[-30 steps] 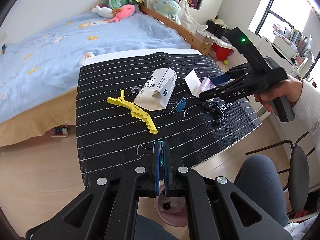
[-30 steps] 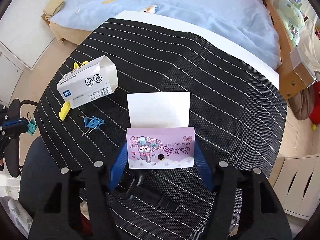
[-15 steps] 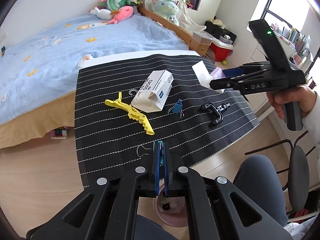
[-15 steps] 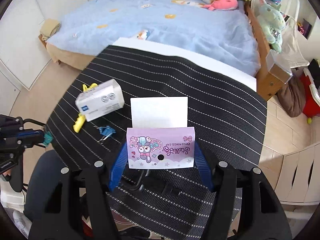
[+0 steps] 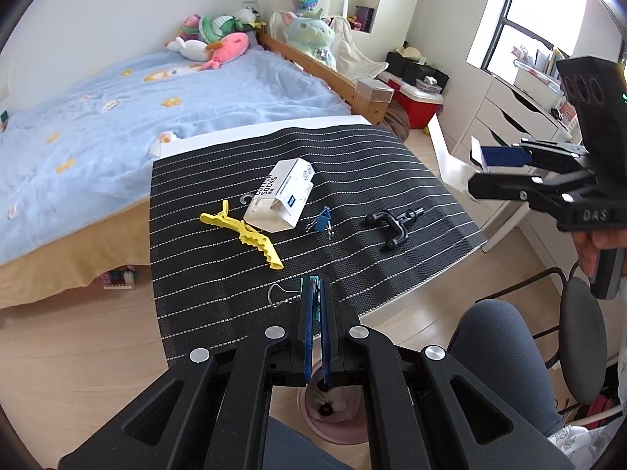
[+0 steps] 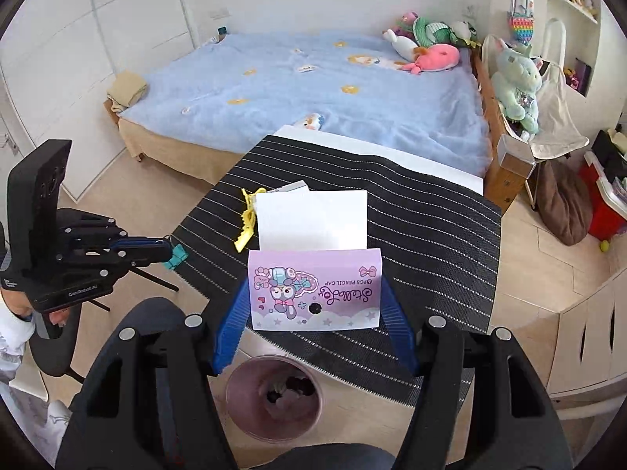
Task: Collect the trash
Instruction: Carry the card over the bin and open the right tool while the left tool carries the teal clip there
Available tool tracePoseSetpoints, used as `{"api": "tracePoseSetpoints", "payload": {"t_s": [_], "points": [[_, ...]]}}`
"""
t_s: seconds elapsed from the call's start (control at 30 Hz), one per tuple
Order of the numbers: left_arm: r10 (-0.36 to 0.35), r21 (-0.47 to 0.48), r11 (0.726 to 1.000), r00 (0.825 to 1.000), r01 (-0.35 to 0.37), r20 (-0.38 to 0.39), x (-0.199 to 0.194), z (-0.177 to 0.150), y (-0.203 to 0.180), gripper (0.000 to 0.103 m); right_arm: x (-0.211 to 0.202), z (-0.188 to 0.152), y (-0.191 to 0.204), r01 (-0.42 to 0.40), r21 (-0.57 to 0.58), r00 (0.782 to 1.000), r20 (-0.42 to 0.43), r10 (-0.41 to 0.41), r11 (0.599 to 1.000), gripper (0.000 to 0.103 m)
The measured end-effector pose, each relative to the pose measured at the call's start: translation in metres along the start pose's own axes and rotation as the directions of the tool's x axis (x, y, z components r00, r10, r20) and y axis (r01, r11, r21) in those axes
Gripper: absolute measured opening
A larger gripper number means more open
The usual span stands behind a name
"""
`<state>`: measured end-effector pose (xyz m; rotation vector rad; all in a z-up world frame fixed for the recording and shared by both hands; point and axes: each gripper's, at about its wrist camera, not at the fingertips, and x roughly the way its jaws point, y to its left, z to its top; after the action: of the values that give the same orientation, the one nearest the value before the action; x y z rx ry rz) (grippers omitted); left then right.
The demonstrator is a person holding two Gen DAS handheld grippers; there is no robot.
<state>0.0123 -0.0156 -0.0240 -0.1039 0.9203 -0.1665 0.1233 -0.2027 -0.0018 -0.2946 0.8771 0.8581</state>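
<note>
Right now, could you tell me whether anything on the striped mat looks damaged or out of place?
The white socks box lies on its side with one end flap torn open, beside the yellow hair clip. It looks like empty packaging.

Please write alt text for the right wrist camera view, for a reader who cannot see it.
The right gripper holds a pink pencil cap package between its blue fingers, above a pink trash bin on the floor. Behind lie a black striped mat and a blue bed; the left gripper is at left.

Purple pencil-cap card packet upright in jaws, above pink bin
</note>
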Motion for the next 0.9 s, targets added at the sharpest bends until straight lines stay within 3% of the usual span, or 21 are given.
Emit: {"api": "tracePoseSetpoints", "payload": {"t_s": [0.4,0.9], "points": [[-0.020,0.035,0.999,0.999,0.019,0.026,-0.021,-0.023,-0.027,0.003,-0.025,-0.053,0.032,-0.028,0.006,1.000,0.005,0.028,1.000,0.063],[-0.042,0.024,0.999,0.999,0.042,0.013,-0.033,-0.054,-0.039,0.003,-0.019,-0.103,0.059,-0.054,-0.014,0.996,-0.069,0.053,0.998,0.063]]}}
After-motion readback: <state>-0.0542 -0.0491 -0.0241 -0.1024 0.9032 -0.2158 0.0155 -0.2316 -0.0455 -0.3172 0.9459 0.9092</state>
